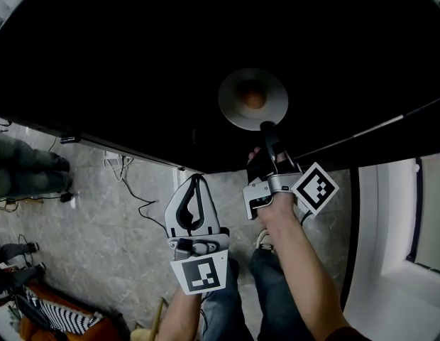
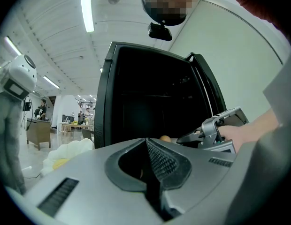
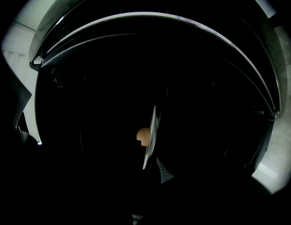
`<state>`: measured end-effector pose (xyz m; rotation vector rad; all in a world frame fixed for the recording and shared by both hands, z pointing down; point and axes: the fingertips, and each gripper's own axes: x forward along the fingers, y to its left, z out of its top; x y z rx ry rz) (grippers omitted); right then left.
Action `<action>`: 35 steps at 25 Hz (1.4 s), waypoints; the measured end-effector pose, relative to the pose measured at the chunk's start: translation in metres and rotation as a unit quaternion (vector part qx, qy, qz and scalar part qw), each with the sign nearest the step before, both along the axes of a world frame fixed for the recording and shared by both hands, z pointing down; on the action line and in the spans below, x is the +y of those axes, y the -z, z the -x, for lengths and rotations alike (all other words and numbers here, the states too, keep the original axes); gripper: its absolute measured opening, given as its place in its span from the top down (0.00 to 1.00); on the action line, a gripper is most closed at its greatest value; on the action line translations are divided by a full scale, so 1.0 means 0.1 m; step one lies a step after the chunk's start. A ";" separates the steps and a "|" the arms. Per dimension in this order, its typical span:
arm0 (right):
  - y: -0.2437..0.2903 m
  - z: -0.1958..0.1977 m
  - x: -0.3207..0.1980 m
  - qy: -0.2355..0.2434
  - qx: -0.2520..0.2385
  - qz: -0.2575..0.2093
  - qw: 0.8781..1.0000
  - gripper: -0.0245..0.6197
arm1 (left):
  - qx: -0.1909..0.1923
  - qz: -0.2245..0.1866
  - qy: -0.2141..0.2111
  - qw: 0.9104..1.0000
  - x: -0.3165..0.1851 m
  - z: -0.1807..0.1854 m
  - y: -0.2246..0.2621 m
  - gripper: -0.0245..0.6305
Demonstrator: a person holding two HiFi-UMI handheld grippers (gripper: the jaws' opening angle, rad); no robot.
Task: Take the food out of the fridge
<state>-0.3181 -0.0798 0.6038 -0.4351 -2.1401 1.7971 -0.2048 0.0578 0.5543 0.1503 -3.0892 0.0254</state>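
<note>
The right gripper (image 1: pixel 267 129) pinches only the near rim of the round grey plate (image 1: pixel 234 109) inside the black fridge (image 1: pixel 135 62), the left gripper (image 1: pixel 198 183) closed empty, so a tilt could roll the small brown round food (image 1: pixel 253 96) off.

The fridge (image 1: pixel 135 62) gapes wide around the plate (image 1: pixel 231 112), room on both sides. Its white door (image 1: pixel 390 212) walls my right; my left gripper (image 1: pixel 199 182) hangs outside.
</note>
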 end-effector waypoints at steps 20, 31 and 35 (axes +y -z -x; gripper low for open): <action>-0.01 0.03 0.02 -0.020 0.021 0.028 0.999 0.89 | 0.007 -0.003 0.003 1.000 0.00 0.00 -0.02 0.94; -0.01 0.02 0.01 -0.032 0.034 0.043 0.998 0.91 | 0.004 -0.004 0.003 1.000 -0.02 0.00 0.00 0.94; 0.00 0.01 0.00 -0.035 0.037 0.041 0.998 0.91 | 0.004 -0.003 0.003 1.000 -0.02 0.00 0.01 0.94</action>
